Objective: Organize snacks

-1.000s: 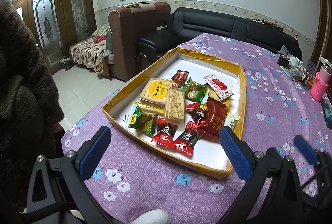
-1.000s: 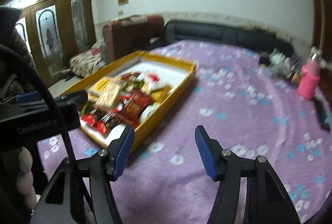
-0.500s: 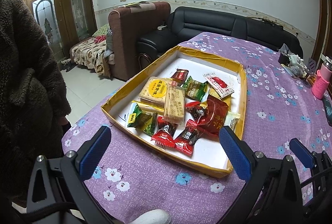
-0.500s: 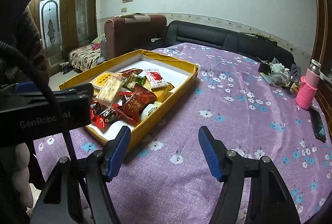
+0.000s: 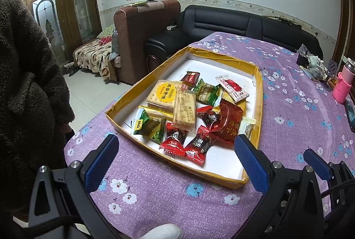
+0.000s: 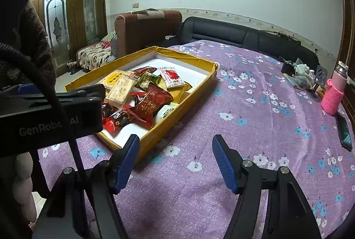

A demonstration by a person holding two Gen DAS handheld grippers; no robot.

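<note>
Shallow yellow cardboard tray [image 5: 258, 92] with white floor, on a purple floral tablecloth [image 6: 255, 128]. Heaped in the tray: glossy crinkled snack packets [image 5: 226, 121], a flat cracker pack [image 5: 184, 110], round-labelled biscuits [image 5: 164, 93]. Left gripper [image 5: 175, 157] spread wide, nothing between its ribbed blue pads, poised just short of the tray's near edge. Right gripper [image 6: 175, 157] likewise parted and unladen, over bare cloth just beside the tray.

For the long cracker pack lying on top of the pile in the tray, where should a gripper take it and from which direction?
Take the cracker pack across its narrow width, near the middle, coming down from above. It lies flat on top of the other snacks in the yellow tray, so its long edges look freer than its ends. The open left gripper is nearest.
</note>
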